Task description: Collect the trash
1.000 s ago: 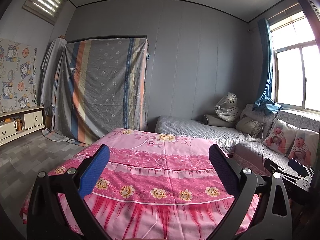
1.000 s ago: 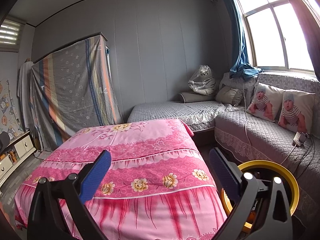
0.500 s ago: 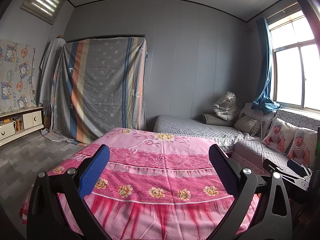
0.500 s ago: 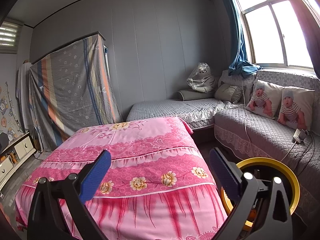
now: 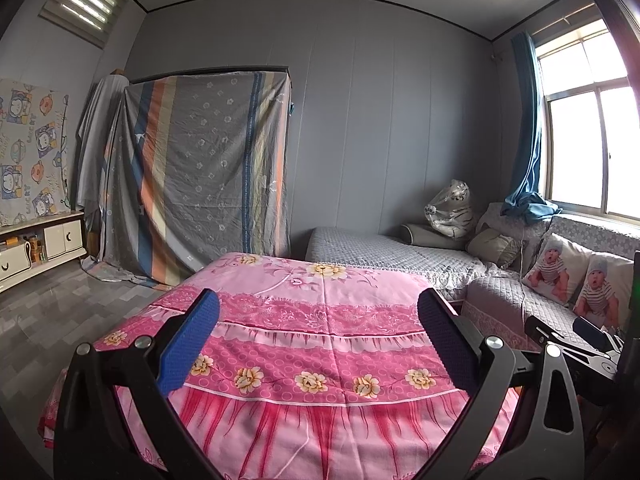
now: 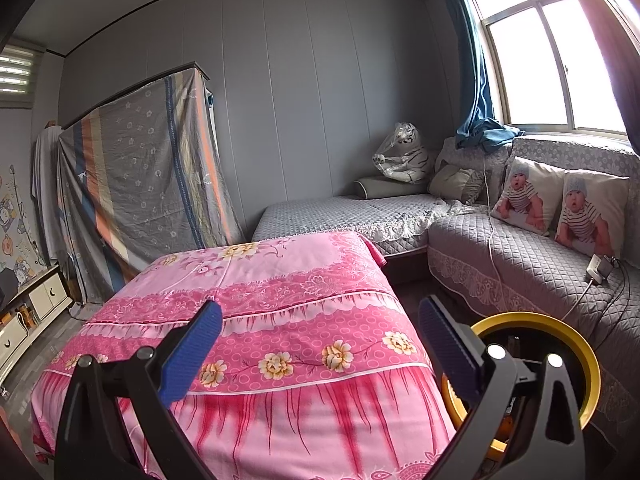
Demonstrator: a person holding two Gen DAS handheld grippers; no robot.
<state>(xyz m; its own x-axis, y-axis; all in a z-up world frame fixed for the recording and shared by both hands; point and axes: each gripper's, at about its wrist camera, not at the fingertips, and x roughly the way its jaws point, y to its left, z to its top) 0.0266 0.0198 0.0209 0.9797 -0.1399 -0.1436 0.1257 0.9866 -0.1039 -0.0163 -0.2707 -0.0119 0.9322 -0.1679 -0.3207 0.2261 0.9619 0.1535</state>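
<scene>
Left gripper (image 5: 318,326): blue-padded fingers spread wide, nothing between them, held above the near edge of the pink floral cloth (image 5: 320,320) covering a table.

Right gripper (image 6: 320,326): fingers likewise spread and empty, over the same cloth's near edge; in the left wrist view its tips (image 5: 576,330) show at 3 o'clock.

Yellow-rimmed bin (image 6: 576,344): at 4 o'clock in the right wrist view, just beside the cloth's right corner and in front of the grey quilted sofa (image 6: 520,264). The round mouth faces up, axis roughly vertical; something orange sits low inside, too hidden to identify. No loose trash can be made out on the cloth.

Surroundings: striped sheet (image 5: 200,176) draped over furniture at 10 o'clock; two baby-print cushions (image 6: 560,200) at 2 o'clock; a charger and cable (image 6: 598,270) on the sofa seat.

Writing: lettering on the cartoon wall cloth (image 5: 28,152) is too small to read.

Change from a second ago: both views have shifted only slightly; grippers remain spread.
</scene>
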